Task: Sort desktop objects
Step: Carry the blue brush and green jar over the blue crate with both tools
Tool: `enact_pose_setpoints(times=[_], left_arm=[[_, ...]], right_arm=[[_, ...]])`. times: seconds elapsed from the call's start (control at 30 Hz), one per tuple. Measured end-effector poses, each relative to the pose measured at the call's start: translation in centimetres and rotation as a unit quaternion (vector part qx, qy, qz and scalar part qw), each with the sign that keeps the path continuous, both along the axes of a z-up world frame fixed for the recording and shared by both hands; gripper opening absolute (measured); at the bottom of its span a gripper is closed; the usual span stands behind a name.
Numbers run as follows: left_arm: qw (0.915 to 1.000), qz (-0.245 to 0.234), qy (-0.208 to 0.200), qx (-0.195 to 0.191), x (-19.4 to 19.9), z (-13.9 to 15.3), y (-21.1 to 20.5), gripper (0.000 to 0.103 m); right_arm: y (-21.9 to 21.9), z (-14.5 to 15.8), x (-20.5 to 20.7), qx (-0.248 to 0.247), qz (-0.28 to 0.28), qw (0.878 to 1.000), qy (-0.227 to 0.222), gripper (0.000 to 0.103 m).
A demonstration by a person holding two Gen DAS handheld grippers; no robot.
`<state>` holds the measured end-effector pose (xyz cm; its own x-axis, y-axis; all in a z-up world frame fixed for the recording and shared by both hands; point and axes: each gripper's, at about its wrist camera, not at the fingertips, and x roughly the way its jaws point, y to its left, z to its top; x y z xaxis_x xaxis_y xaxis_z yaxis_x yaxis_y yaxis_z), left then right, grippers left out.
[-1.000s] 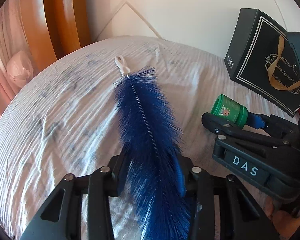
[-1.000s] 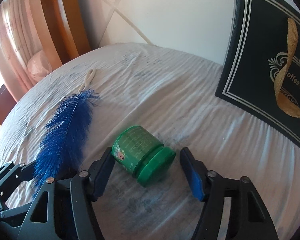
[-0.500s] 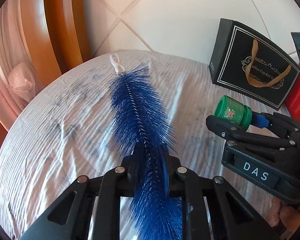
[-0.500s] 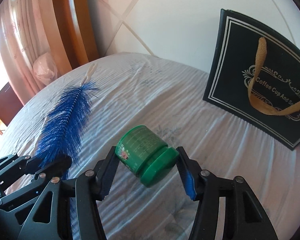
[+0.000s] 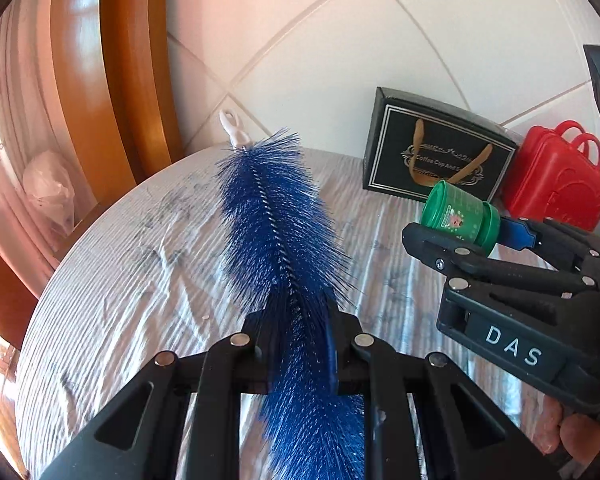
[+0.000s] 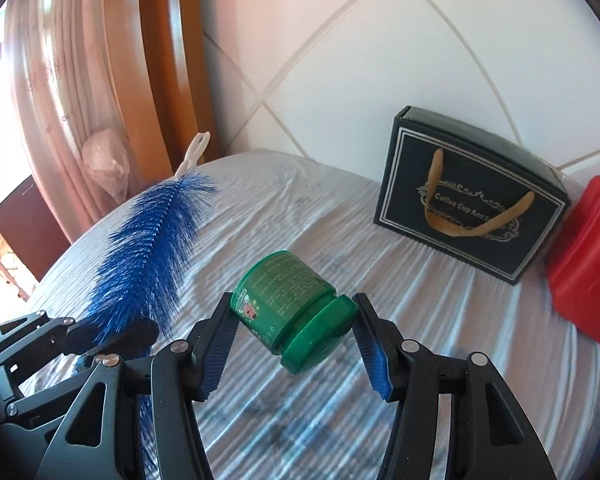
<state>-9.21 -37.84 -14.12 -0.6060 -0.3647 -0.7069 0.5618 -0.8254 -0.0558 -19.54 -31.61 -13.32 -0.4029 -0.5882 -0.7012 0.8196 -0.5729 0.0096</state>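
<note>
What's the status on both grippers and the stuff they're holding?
Left gripper shut on blue brush. Right gripper shut on green jar. Both clear of table.

A home, most likely a living or dining corner. A round table (image 6: 380, 240) under a wrinkled white striped cloth (image 5: 140, 272) sits against a wall of large white tiles (image 6: 380, 80) laid diagonally. To the left of the table stands a varnished orange wooden door frame (image 6: 168, 60), and beyond that hang pinkish curtains (image 6: 60, 100) lit by daylight. At the back of the table, against the wall, stand a black gift bag (image 6: 472, 196) printed "Coffee Cup" and, just right of it, a red plastic case (image 5: 556, 184) with handles.
</note>
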Motion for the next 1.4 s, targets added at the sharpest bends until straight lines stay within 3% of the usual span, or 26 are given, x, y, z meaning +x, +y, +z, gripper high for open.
enact_pose_setpoints(times=[0.43,0.8,1.1,1.4], left_arm=[[0.9956,-0.069,0.06,-0.022,5.9,8.1,8.5,0.018],[0.9839,-0.148,0.092,-0.039,8.4,13.3,17.1,0.018],[0.9586,-0.253,0.124,-0.039,7.2,17.1,31.1,0.018],[0.9267,-0.345,0.146,-0.033,3.6,20.4,50.0,0.018]], right_arm=[[10.0,8.7,7.5,-0.023,-0.058,0.997,0.049,0.057],[19.8,13.7,11.6,-0.046,-0.13,0.987,0.077,0.057],[35.9,19.1,13.3,-0.068,-0.237,0.962,0.122,0.057],[56.2,21.5,12.5,-0.068,-0.341,0.926,0.144,0.057]])
